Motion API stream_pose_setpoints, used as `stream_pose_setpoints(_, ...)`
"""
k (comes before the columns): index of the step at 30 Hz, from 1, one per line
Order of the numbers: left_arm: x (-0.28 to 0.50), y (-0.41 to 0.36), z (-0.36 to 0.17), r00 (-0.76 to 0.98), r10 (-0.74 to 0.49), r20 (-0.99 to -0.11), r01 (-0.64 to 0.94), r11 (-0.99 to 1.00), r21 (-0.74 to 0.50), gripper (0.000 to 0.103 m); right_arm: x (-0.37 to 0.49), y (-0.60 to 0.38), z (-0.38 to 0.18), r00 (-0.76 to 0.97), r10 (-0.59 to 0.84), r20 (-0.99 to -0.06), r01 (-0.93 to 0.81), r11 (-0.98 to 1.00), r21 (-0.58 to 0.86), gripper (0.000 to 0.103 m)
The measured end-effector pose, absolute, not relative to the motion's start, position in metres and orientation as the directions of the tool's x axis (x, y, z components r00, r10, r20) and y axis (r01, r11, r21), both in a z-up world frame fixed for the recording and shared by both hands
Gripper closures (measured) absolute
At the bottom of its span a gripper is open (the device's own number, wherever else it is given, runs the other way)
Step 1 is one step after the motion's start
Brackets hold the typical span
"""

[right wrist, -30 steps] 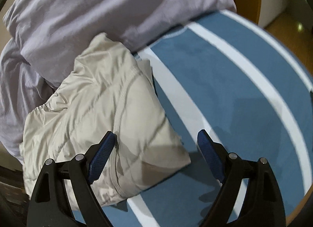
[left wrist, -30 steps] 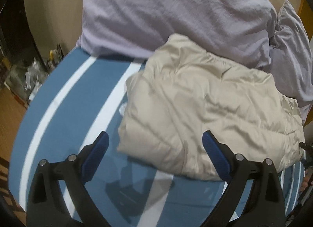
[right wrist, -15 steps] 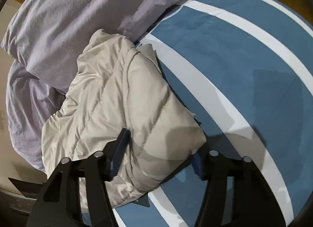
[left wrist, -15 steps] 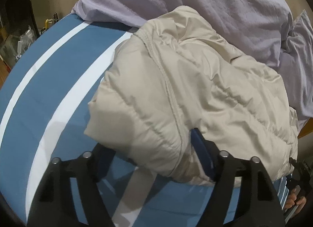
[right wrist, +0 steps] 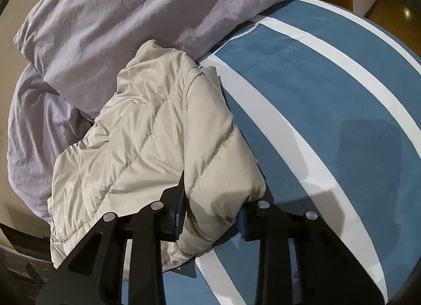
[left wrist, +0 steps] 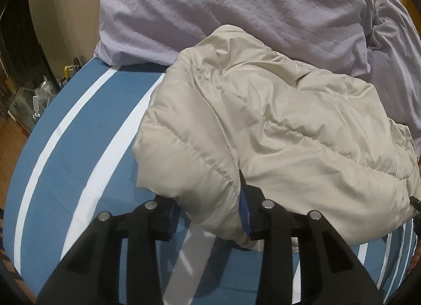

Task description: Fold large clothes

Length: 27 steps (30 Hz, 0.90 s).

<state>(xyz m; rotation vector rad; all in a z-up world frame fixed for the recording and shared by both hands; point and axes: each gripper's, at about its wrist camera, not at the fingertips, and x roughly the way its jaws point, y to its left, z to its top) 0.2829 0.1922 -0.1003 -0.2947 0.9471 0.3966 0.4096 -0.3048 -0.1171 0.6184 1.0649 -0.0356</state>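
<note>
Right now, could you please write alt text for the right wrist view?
The right hand-held gripper is closed on the near edge of a folded beige puffer jacket lying on a blue-and-white striped bedcover. Lilac pillows are piled behind the jacket.

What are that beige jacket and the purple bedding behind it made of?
The beige jacket looks like smooth, faintly shiny synthetic shell over puffy filling: stitched quilt lines and soft bulges. The purple bedding looks like matte, finely crinkled woven fabric, possibly cotton.
</note>
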Motion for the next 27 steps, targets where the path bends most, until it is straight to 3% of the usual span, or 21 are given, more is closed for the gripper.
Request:
stream_pose_setpoints(11,0.256,0.197,-0.081,0.578,0.197,-0.792,-0.457,0.882,-0.113,0.074,0.381,-0.302,-0.105,0.522,0.308,-0.795,0.257,0.833,0.491,0.079)
stream_pose_setpoints(27,0.106,0.211,-0.074,0.566,0.196,-0.801,-0.539,0.823,-0.179,0.074,0.262,-0.300,-0.109,0.467,0.439,-0.767,0.157,0.813,0.561,0.079)
